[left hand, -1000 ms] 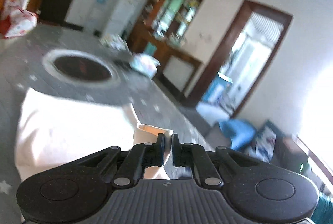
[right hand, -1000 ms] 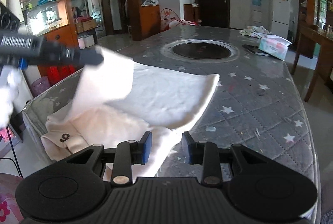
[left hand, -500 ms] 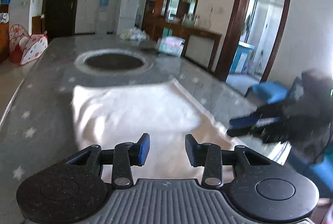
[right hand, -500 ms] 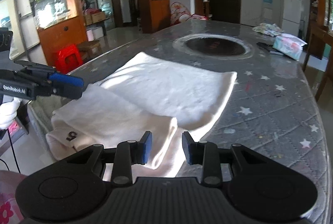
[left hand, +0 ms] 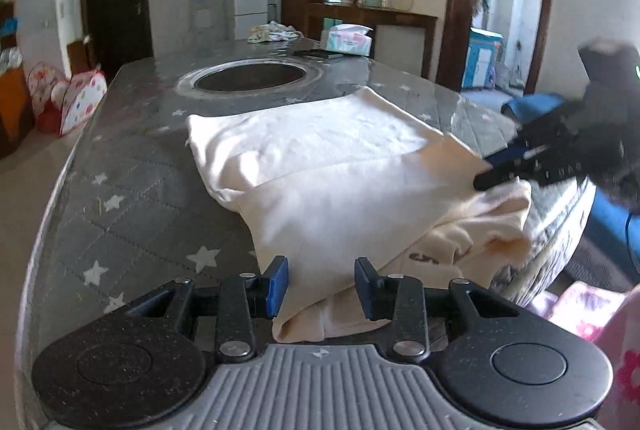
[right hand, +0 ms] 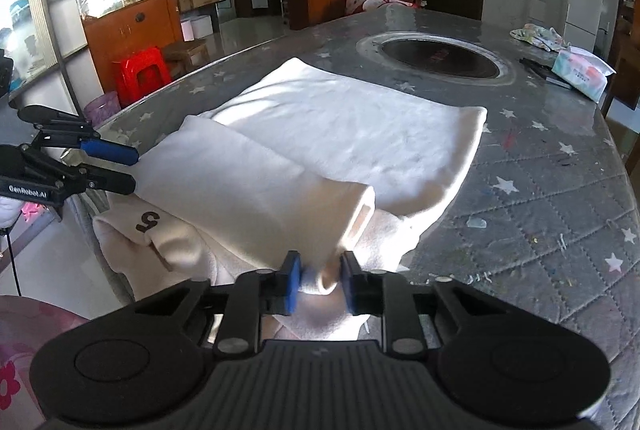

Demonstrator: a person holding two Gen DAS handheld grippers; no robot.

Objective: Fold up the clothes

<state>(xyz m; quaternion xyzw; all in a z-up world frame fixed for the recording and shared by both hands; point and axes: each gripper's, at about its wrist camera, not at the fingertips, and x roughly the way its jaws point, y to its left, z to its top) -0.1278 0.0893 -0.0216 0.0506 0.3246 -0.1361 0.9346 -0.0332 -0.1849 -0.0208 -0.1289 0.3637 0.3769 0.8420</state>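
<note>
A cream garment lies partly folded on the grey star-patterned table, its near end hanging over the table edge. A black number is printed on it. My left gripper is open, its fingers astride the garment's near corner. It also shows at the left of the right wrist view. My right gripper has its jaws closing around a bunched fold of the garment; cloth fills the narrow gap. It appears blurred in the left wrist view at the garment's right edge.
A round dark recess sits in the table's middle. A tissue pack, a dark flat object and a crumpled cloth lie at the far end. A red stool and cabinets stand left of the table.
My left gripper has let go of the folded-over layer, which now lies flat, and has come down to the near corner. My right gripper has moved onto the garment's edge and narrowed on it.
</note>
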